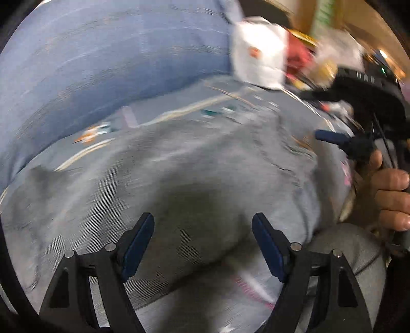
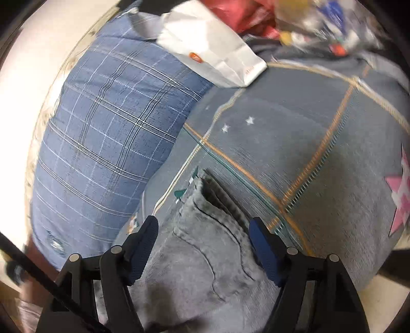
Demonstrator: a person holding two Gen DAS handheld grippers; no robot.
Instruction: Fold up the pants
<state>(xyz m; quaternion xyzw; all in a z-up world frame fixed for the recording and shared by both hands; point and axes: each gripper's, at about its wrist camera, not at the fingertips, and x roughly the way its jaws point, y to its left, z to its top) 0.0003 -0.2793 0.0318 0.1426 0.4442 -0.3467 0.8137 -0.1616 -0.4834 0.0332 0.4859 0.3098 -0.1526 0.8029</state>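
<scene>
On the bed: grey pants [image 2: 205, 243] lie spread over a grey-blue bedspread [image 2: 294, 133] with orange and cream lines and small stars.
Pants, right view: the waistband end with a dark pocket opening sits between and just ahead of the right tool's fingers; cloth runs back under the tool toward the camera.
Pants, left view: pale grey cloth [image 1: 179, 184] fills the middle of the frame, directly below and ahead of the left tool; picture is motion-blurred, seams hard to read.
Left tool [image 1: 203, 246]: fingers spread wide, blue pads apart, nothing between them. Whether the tips touch the cloth cannot be told.
Right tool [image 2: 203, 246]: fingers spread wide, one on each side of the pants' upper edge, gripping nothing. Contact with the cloth cannot be told.
Right tool, seen from left view: black frame [image 1: 358, 143] at the right edge, held by a hand [image 1: 392, 194], near the right edge of the pants. Its opening cannot be judged from this side.
Pillow [image 2: 102, 143]: blue plaid, to the left of the pants, lying against the bedspread.
Paper bag [image 2: 212, 53]: white with a small orange mark, resting at the far end of the pillow and overlapping the bedspread, well apart from the pants.
Far clutter: red and mixed items [image 2: 251, 18] beyond the bag, too blurred to name.
</scene>
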